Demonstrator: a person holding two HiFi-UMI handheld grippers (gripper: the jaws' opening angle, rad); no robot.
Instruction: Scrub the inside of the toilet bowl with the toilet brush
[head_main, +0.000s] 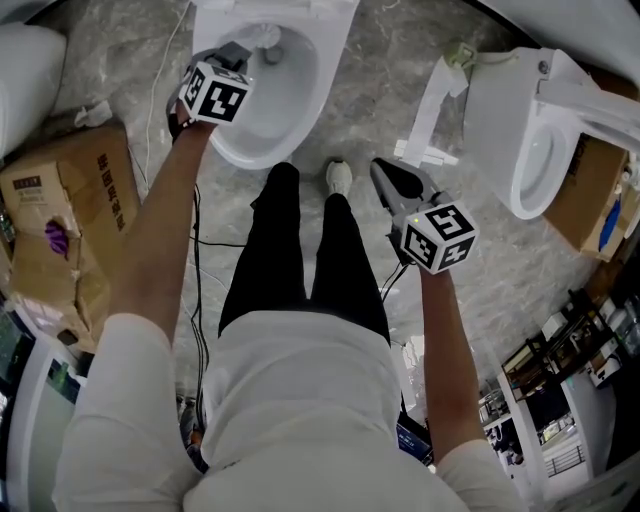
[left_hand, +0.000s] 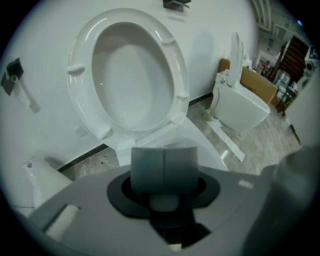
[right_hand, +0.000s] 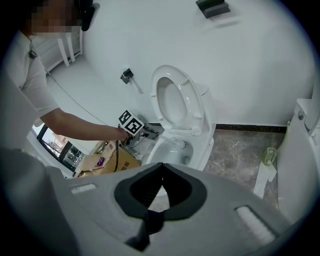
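The white toilet bowl (head_main: 232, 151) stands at the top of the head view with its seat (left_hand: 176, 65) raised against the wall. My left gripper (head_main: 238, 54) hangs over the bowl's left rim, shut on the toilet brush handle. The white brush head (head_main: 266, 38) is down inside the bowl. In the right gripper view the left gripper (right_hand: 150, 132) shows with the brush head (right_hand: 183, 145) reaching into the bowl (right_hand: 167, 159). In its own view the left gripper (left_hand: 164, 172) has its pads pressed together. My right gripper (head_main: 381, 166) (right_hand: 161, 169) is shut and empty, held back to the right of the bowl.
A second toilet (head_main: 530, 140) stands at the right, with a loose white part (head_main: 430, 110) on the floor beside it. A cardboard box (head_main: 60, 220) sits at the left and another (head_main: 590, 200) at far right. A black cable (head_main: 195, 240) runs along the floor. The person's shoe (head_main: 338, 178) is just before the bowl.
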